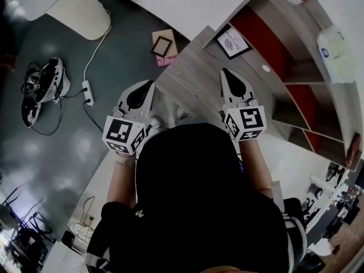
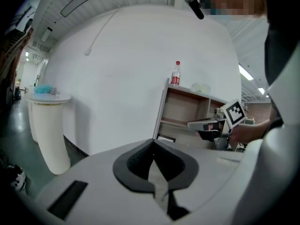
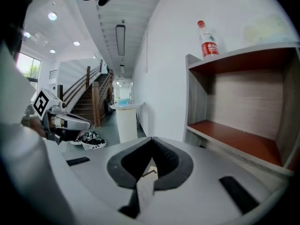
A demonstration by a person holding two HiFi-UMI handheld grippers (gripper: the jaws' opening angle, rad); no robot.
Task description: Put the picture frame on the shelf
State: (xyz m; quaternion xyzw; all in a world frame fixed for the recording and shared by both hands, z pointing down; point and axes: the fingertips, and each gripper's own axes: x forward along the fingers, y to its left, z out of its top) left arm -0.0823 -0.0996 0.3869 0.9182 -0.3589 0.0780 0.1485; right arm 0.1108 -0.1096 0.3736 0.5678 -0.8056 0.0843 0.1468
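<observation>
Head view: frame (image 1: 234, 41) beyond gripper (image 1: 224, 71) (right).

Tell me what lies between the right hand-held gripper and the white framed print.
Nothing: the head view shows only bare grey board between the right hand-held gripper and the white framed print.

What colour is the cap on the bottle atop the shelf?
Red, on the clear plastic bottle; best in right gripper view.
</observation>
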